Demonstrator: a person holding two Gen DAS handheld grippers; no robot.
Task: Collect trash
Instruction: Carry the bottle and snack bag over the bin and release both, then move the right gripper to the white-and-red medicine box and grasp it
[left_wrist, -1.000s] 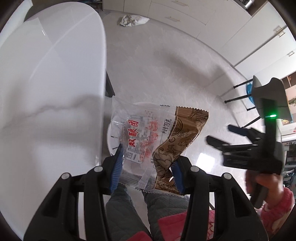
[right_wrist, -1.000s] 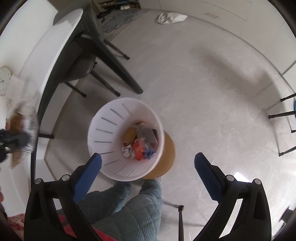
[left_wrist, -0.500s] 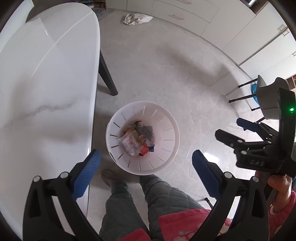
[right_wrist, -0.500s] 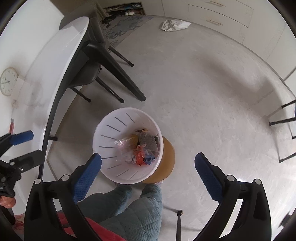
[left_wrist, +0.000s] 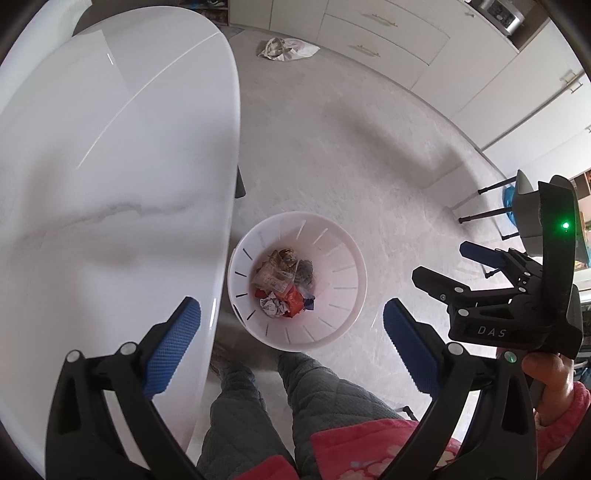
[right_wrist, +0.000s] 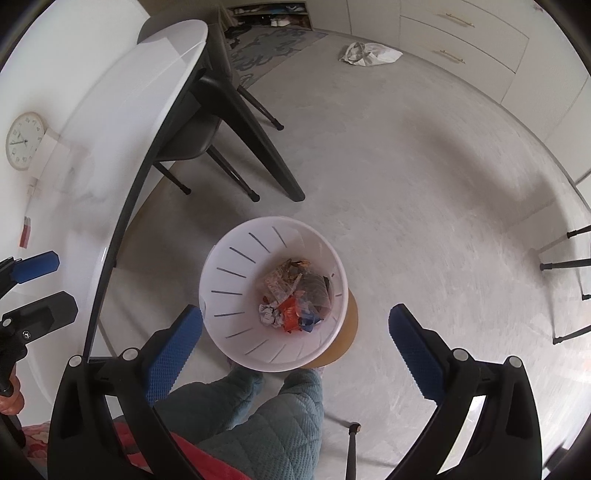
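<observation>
A white slotted trash basket (left_wrist: 343, 258) stands on the floor beside the table; it also shows in the right wrist view (right_wrist: 229, 280). Inside lie several wrappers (left_wrist: 275, 275), among them a clear red-printed one and a brown one, plus crumpled paper (right_wrist: 269, 314). My left gripper (left_wrist: 291, 347) is open and empty, held above the basket's near rim. My right gripper (right_wrist: 295, 347) is open and empty too, above the same basket. The right gripper also shows in the left wrist view (left_wrist: 447, 266), to the right of the basket.
A white marble-look table (left_wrist: 110, 166) fills the left; its dark legs (right_wrist: 258, 147) and a chair stand under it. A white bag (left_wrist: 286, 48) lies on the floor by the cabinets. The person's legs (left_wrist: 295, 406) are below the basket. Chair legs (left_wrist: 487, 210) stand at right.
My left gripper opened and let go of the two wrappers; they dropped into the basket. Both grippers stay open above it and the views have shifted slightly.
</observation>
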